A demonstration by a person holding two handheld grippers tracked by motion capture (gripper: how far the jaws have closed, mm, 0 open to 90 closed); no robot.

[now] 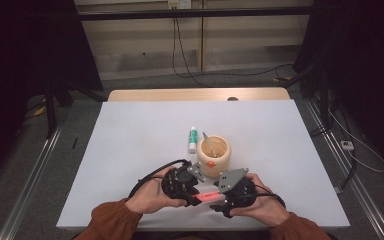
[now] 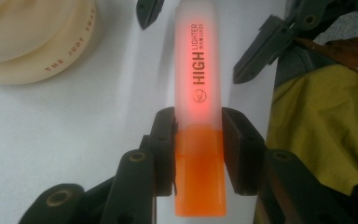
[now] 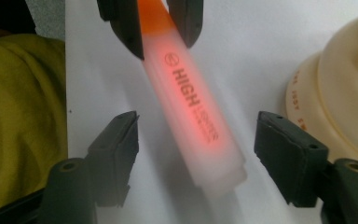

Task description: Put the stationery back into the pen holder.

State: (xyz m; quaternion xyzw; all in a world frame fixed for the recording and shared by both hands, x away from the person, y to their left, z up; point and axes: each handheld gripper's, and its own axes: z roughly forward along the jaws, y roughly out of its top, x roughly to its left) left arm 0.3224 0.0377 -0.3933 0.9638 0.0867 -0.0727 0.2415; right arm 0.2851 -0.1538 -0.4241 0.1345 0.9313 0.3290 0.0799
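A highlighter [image 1: 207, 196] with an orange cap and a frosted body marked HIGH LIGHTER hangs just above the white table, near its front edge. My left gripper [image 2: 198, 123] is shut on it where the cap meets the body [image 2: 198, 70]. From the opposite side, my right gripper [image 3: 198, 140] stands open around the free end of the body [image 3: 186, 102], with a gap on each side and no pad touching. In the high view the left gripper [image 1: 198, 195] and right gripper [image 1: 221, 198] face each other, a hand behind each.
A cream cup [image 1: 213, 155] holding a few items stands just beyond the grippers, close beside them [image 2: 37, 37] [image 3: 340, 102]. A white glue stick [image 1: 192, 139] with a green cap lies left of the cup. Yellow clothing [image 2: 317, 130] borders the table's near edge.
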